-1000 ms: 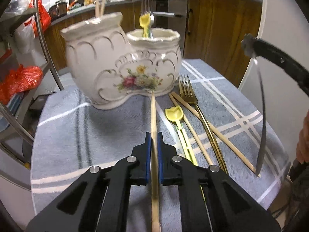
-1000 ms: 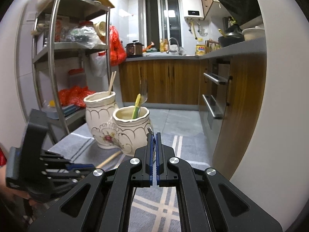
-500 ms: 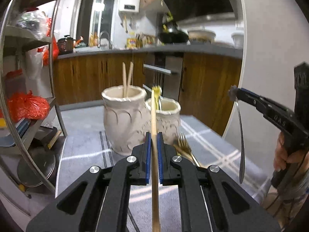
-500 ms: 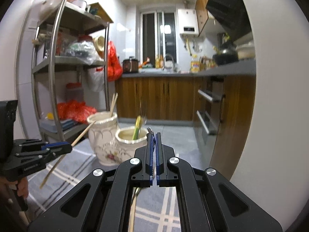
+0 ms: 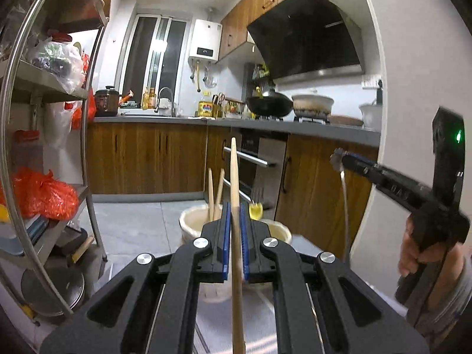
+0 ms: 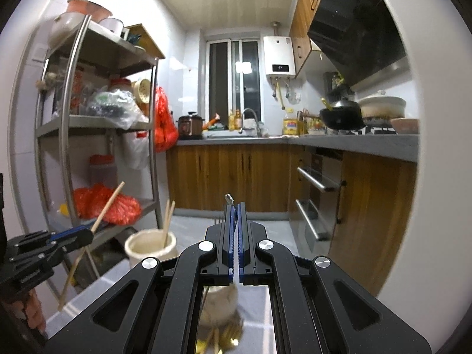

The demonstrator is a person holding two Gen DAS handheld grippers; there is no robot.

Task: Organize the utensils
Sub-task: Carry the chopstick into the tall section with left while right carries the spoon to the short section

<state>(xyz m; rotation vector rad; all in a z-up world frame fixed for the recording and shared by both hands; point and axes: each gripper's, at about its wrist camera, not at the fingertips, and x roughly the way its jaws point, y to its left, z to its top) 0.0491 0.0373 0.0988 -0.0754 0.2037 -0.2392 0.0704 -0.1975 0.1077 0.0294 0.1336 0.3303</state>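
Two utensils are in hand: a wooden chopstick (image 5: 234,177) pinched mid-shaft between the left gripper's (image 5: 235,221) blue pads, and a thin metal utensil (image 5: 344,206) hanging blade-down from the right gripper (image 6: 235,224), whose jaws are pressed tight on its top end. Both look light and stiff; the metal one is likely slick, so grip firmly. Below stands the cream ceramic holder (image 6: 138,249), already holding chopsticks, breakable if knocked.

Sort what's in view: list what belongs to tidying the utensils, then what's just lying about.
Job: chopstick in left claw; knife in right claw; holder with two chopsticks.

Lying about: wok, red bags, rice cooker, oil bottle.
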